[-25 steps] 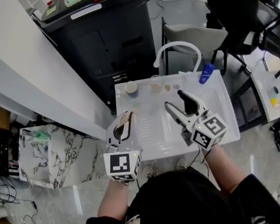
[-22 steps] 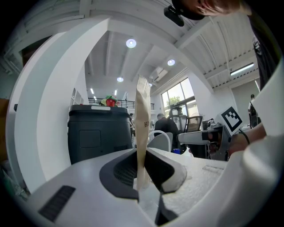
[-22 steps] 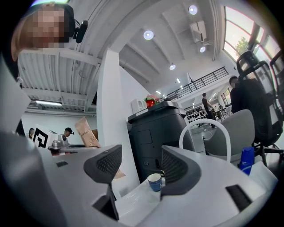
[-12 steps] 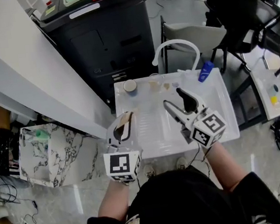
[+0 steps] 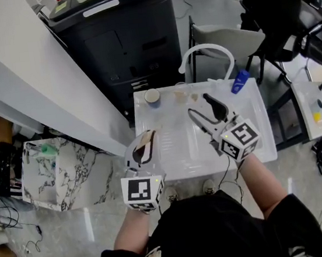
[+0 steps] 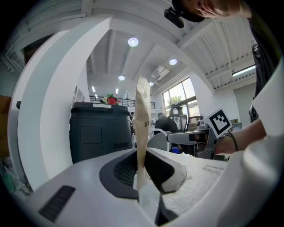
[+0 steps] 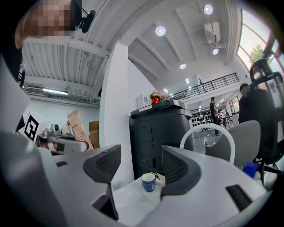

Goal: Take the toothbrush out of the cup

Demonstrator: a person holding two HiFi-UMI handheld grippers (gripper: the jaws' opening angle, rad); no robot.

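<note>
Table (image 5: 176,155) middle bare; clutter only along far edge: cup (image 5: 153,97) at far-left corner, contents unclear; bottle (image 5: 238,82) at far right. Left gripper (image 5: 143,152) over near-left edge, jaws clamped on paper-wrapped toothbrush (image 5: 147,137), upright, well apart from cup. Right gripper (image 5: 200,107) over mid-table, jaws spread, empty, facing cup.

White table (image 5: 174,158), black cabinet (image 5: 132,40), prob. marble floor (image 5: 92,228).

My head camera looks steeply down on the white table (image 5: 182,151). Both gripper cameras face level past its far edge (black cabinet (image 5: 121,48) shared).
</note>
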